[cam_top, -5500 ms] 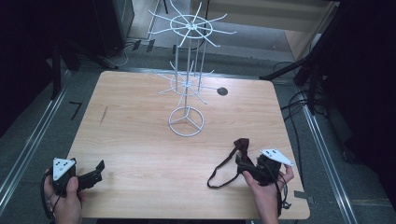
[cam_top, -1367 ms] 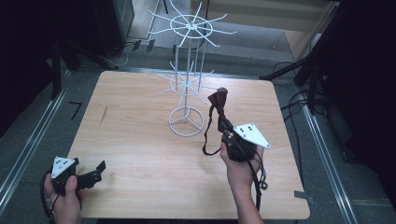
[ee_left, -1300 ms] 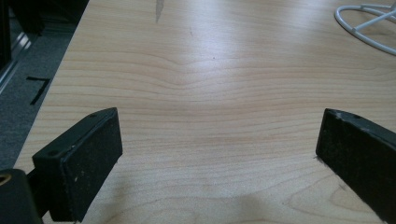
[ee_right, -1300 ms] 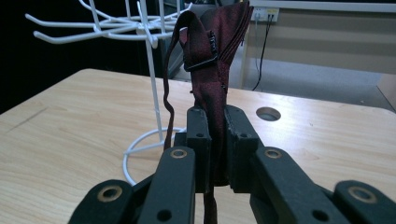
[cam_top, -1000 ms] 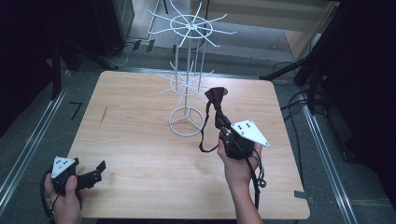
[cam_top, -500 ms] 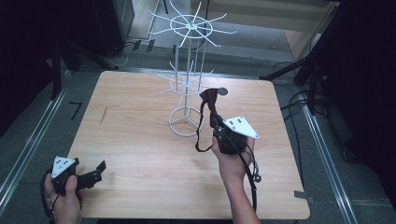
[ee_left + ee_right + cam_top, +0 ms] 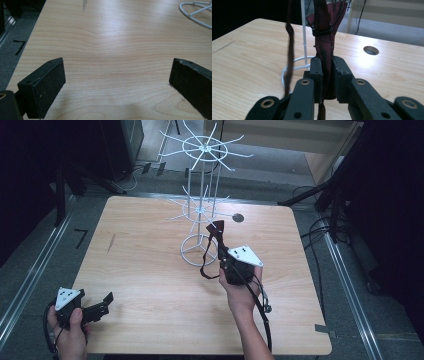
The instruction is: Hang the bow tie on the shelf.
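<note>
— Beside the rack (image 7: 202, 210), your right gripper (image 7: 226, 262) has the bow tie (image 7: 324, 30) pinched between its pads, jaws just easing; the strap (image 7: 289, 50) dangles over the ring base.
— And your left gripper (image 7: 102, 304) rests wide apart, holding nothing, at the table (image 7: 150, 270) corner.

Dark red bow tie (image 7: 323, 42) upright, strap (image 7: 289, 50) dangling.

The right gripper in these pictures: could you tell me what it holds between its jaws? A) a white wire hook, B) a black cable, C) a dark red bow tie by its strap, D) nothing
C: in the right gripper view the right gripper is shut on the dark red bow tie, near the white wire stand.
</note>
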The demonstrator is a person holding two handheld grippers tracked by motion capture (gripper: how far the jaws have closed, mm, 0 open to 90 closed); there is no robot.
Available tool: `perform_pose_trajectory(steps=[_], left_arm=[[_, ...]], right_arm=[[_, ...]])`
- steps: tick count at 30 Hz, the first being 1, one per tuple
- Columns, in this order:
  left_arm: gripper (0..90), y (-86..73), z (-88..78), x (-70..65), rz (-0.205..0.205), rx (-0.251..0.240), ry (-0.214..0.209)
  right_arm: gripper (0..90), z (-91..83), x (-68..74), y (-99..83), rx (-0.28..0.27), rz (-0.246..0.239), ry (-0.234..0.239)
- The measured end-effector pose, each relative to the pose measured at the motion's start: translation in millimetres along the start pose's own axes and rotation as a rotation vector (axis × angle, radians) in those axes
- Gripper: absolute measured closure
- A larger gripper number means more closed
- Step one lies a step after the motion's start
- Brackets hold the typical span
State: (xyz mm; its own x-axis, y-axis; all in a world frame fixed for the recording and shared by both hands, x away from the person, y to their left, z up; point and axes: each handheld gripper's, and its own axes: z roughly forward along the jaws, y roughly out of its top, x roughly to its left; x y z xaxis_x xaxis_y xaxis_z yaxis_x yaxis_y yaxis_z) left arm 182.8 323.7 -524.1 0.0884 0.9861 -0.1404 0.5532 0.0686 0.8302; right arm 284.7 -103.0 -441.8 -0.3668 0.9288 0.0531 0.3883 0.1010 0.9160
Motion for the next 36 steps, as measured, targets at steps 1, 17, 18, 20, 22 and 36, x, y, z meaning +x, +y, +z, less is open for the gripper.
perform_pose_trajectory(steps=[1, 17, 18, 20, 22, 36], left_arm=[[0.9, 0.0, 0.0, 0.1, 0.001, 0.000, -0.001], [1.0, 0.1, -0.1, 0.5, -0.001, 0.005, -0.003], [1.0, 0.2, -0.1, 0.5, -0.001, 0.005, -0.003], [3.5, 0.0, -0.1, 0.0, -0.004, 0.000, 0.009], [4.6, 0.0, 0.0, -0.1, -0.005, 0.000, 0.004], [4.8, 0.0, -0.2, -0.1, -0.003, -0.003, 0.006]], right_arm=[[76.7, 1.1, -0.1, -0.9, 0.000, -0.001, 0.006], [37.6, 4.1, -8.4, -7.9, 0.037, 0.041, 0.037], [36.1, 3.4, -9.5, -8.1, 0.038, 0.044, 0.033], [33.9, 1.1, -11.9, -8.4, 0.037, 0.049, 0.034], [32.0, -1.5, -14.6, -8.5, 0.029, 0.049, 0.032], [25.4, -24.5, -37.9, -15.4, 0.008, 0.064, 0.003]])
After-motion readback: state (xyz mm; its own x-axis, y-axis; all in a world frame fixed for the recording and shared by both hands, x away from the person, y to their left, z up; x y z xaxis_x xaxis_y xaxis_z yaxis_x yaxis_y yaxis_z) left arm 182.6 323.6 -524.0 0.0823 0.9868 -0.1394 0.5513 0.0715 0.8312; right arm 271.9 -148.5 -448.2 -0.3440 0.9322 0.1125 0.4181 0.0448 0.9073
